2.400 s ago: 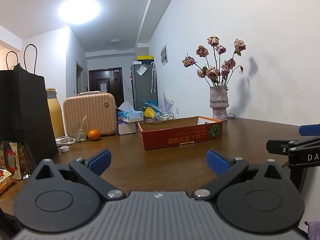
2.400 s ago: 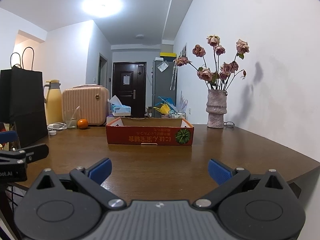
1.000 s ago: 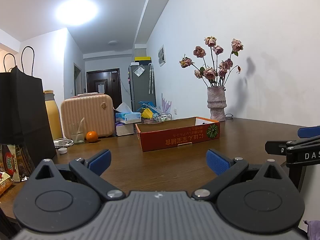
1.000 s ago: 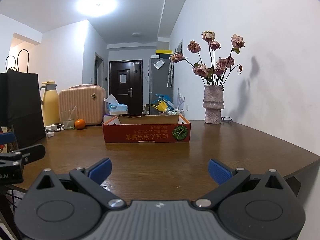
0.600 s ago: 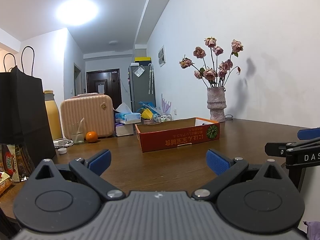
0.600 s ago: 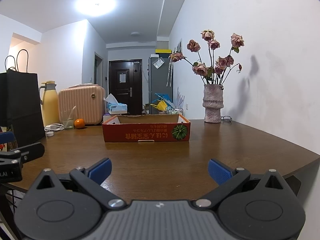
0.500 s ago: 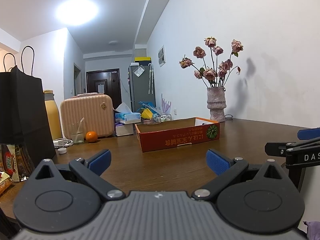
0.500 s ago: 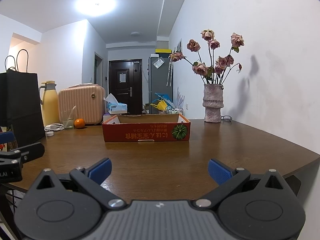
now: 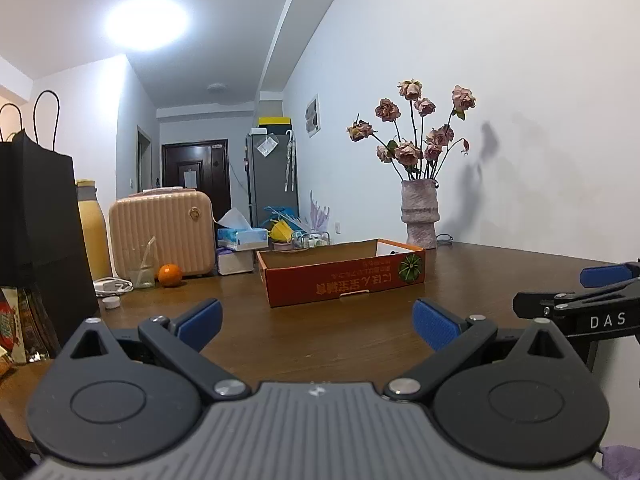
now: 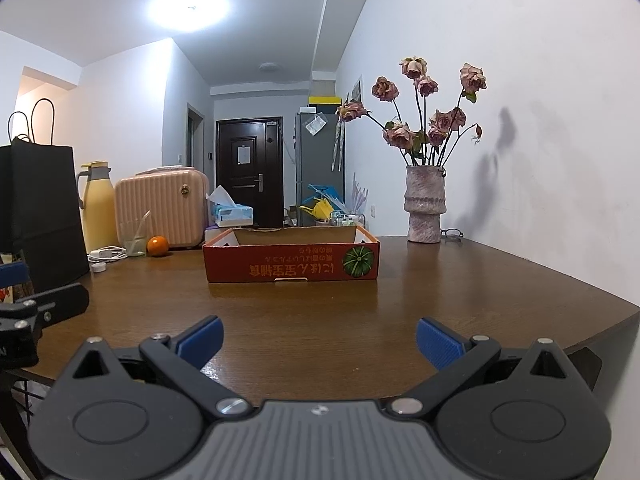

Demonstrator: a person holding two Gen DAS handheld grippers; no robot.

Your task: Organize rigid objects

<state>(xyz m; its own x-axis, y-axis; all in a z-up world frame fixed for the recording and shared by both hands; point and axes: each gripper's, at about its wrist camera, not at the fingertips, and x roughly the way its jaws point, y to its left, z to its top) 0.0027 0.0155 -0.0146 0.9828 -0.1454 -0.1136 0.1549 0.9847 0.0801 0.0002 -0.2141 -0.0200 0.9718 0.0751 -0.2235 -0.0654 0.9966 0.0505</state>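
Observation:
A shallow red cardboard box (image 9: 344,280) with a watermelon print stands open on the brown table (image 9: 320,336), ahead of both grippers; it also shows in the right wrist view (image 10: 292,266). What lies inside it is hidden by its walls. An orange (image 9: 169,274) sits at the far left, also in the right wrist view (image 10: 157,246). My left gripper (image 9: 318,322) is open and empty near the table's front edge. My right gripper (image 10: 319,338) is open and empty, level with the left one and to its right (image 9: 592,312).
A black paper bag (image 9: 36,224) stands at the left with snack packs below it. Behind are a yellow flask (image 10: 98,208), a pink case (image 9: 160,232), a glass (image 10: 134,238), a tissue box (image 9: 242,238) and a white cap (image 9: 111,302). A vase of dried roses (image 10: 426,208) stands by the wall.
Both grippers have drifted slightly and the views have dropped a little since 2.4 s ago; the box looks marginally nearer. Both grippers stay open and empty.

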